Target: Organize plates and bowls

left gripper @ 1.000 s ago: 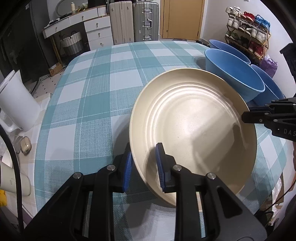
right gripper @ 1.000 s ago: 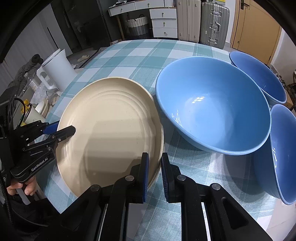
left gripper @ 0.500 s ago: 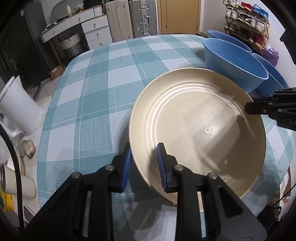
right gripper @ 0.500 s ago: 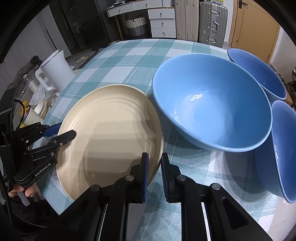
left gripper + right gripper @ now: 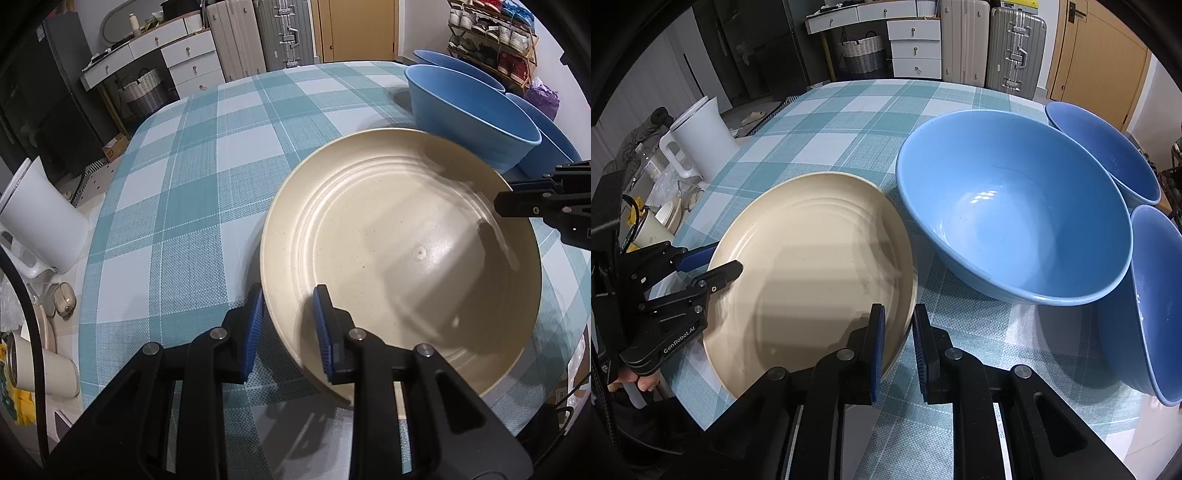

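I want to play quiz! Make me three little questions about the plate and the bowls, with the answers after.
1. True or false: both hand-held grippers are at the plate's rim.
2. How many blue bowls are on the table?
3. Which is nearest the plate: A) the kettle, B) the big bowl, C) the suitcases?

Key
1. True. The left gripper and the right gripper each straddle the rim, on opposite sides.
2. Three: the big bowl, one behind it, and one at the right edge.
3. B.
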Demonstrator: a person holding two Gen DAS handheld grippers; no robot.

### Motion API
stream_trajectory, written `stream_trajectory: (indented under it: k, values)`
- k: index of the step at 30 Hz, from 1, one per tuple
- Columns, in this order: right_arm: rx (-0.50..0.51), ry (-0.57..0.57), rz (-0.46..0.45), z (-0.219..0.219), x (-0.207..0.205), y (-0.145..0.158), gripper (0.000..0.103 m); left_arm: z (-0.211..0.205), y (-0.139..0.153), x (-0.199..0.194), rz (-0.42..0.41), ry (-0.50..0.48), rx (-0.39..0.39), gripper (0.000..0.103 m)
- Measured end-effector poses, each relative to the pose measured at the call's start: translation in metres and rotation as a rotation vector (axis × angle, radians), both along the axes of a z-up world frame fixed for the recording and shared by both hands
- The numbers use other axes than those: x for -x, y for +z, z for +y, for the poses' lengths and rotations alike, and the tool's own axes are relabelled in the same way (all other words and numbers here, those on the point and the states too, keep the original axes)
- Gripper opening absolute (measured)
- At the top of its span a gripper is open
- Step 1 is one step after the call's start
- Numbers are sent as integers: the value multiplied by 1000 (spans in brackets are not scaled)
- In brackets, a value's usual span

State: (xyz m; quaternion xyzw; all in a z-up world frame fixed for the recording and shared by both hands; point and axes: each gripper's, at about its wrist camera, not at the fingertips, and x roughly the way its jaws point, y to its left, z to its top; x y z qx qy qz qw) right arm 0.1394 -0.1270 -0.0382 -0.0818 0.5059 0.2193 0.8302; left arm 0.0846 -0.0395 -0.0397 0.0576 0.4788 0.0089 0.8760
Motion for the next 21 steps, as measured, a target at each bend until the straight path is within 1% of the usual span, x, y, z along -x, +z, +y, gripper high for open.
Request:
stream_trajectory:
  k: [4,7,9,13,17,18,20,21]
  values:
    - [-6,-6,10,-1,0,-3,15,3,1,0,3,4,33,23]
    - [-6,-5,11,-2,1,-3,16,10,1,-2,15,7,88,27]
    - [-5,-2,17,-1,1,-4,18,14,1,-2,21,8,124,28]
    - [14,6,14,2,5,-10,19,20,1,-3,24,19,147,29]
    - [18,10,16,2,8,-13,20,26,7,-1,7,32,180,30]
    - [18,10,15,2,9,-13,20,27,10,0,2,33,193,32]
    - [13,6,12,-1,10,-10,23,30,16,2,-13,38,207,40]
    - [10,5,11,-1,10,-9,28,31,20,4,-26,39,212,41]
